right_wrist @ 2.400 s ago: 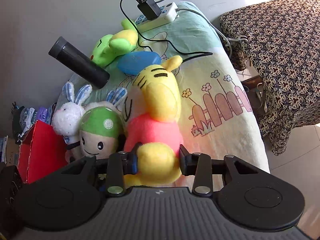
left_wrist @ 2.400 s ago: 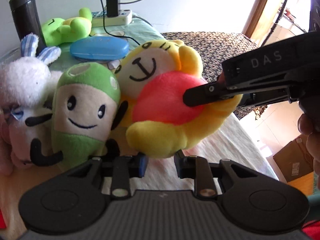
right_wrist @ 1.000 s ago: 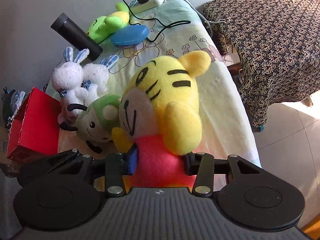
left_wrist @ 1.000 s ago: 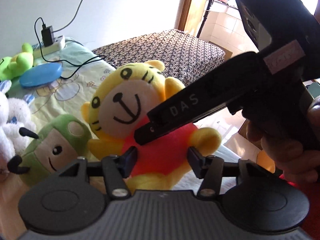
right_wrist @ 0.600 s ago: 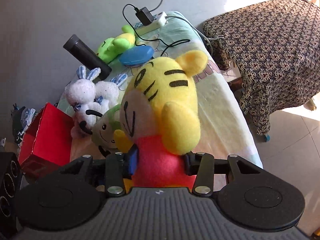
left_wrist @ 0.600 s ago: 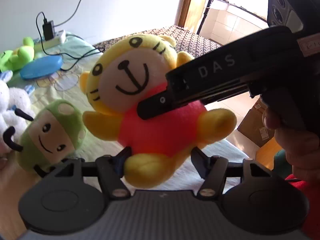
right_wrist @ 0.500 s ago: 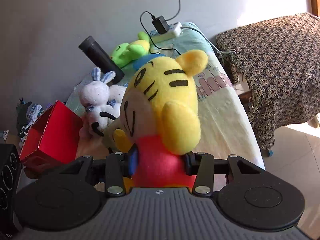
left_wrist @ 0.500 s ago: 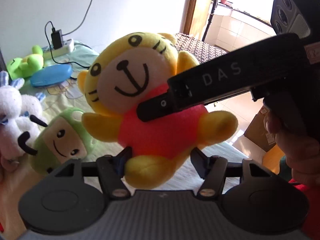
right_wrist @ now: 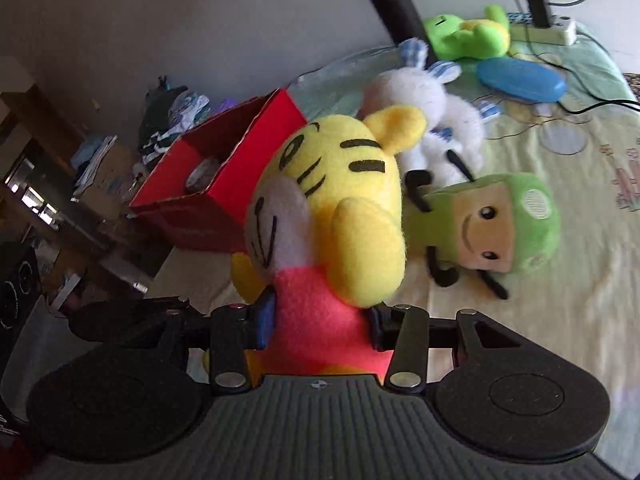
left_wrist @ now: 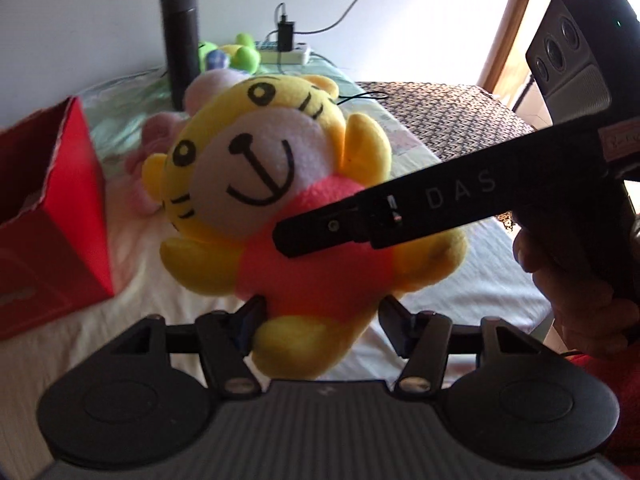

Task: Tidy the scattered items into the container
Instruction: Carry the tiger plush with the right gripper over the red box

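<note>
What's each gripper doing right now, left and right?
Left gripper: closing around the tiger plush; contact unclear.
Right gripper: shut on the tiger plush's red body.

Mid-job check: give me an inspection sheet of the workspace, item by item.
Surface: bed sheet, cartoon print.
Job's things: tiger plush lifted; red box open; green plush, white bunnies and lime plush lying loose.
Clutter: black flask, blue case.
Grippers: right gripper clamps tiger's red body; left gripper closing around its lower body.
Cables: power strip, charger, black leads across sheet.
Surroundings: patterned cloth, wall.
</note>
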### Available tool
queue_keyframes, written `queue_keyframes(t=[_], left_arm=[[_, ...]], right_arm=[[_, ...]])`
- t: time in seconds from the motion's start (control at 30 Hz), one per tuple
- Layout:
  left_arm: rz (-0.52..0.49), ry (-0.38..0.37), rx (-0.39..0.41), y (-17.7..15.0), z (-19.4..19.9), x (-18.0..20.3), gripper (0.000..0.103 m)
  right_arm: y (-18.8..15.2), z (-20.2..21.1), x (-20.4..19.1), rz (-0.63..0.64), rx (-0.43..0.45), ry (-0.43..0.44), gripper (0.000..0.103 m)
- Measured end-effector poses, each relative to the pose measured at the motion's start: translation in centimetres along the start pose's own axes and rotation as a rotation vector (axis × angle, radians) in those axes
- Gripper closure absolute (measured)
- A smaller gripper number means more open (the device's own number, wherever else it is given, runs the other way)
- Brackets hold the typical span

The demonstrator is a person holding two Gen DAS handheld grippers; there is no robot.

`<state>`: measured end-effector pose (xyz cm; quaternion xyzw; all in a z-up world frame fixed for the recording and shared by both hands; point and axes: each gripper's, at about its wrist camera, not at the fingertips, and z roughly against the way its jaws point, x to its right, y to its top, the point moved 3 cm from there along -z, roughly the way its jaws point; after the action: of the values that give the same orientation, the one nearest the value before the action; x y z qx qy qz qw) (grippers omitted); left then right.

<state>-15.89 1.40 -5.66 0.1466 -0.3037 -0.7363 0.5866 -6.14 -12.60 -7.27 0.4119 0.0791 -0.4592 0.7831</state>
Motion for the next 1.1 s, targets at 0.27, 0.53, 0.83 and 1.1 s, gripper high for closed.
queue_keyframes(t=[0.27, 0.53, 0.83, 1.1], left_arm=[[0.02, 0.025, -0.039, -4.0, 4.1, -9.6, 0.043], [-0.022, -0.014, -0.085, -8.6, 10.2, -18.7, 0.043], [-0.041, -0.019, 0.051, -8.1, 16.5, -25.4, 0.043], [-0.056, 0.024, 0.189, -3.8, 16.8, -28.3, 0.043]], right_arm=[[-0.4, -7.6, -8.3, 0.023, -0.112, 0.043, 0.056], [-1.3, -13.8, -16.8, -0.027, -0.16, 0.087, 0.056], [1.7, -15.6, -23.3, 0.044, -0.019, 0.129, 0.056], [6.1, -16.5, -23.7, 0.0, 0.159, 0.076, 0.056]])
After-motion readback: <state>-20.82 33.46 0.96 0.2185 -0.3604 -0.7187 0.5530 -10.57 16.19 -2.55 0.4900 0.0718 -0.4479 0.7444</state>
